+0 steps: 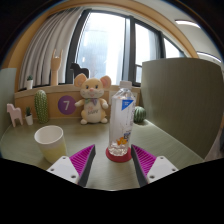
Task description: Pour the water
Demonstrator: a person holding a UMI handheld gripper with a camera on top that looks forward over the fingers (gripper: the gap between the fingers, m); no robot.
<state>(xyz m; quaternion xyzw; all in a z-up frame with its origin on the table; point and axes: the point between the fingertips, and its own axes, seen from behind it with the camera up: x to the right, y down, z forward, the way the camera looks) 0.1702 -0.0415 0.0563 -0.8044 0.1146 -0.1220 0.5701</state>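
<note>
Two jaws open | bottle (122, 122) upright between them | cup (50, 143) left

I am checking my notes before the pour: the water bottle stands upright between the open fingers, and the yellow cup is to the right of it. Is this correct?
Not quite. In the gripper view the water bottle does stand upright between the open fingers of the gripper, but the yellow cup is to its left, not its right.
</note>
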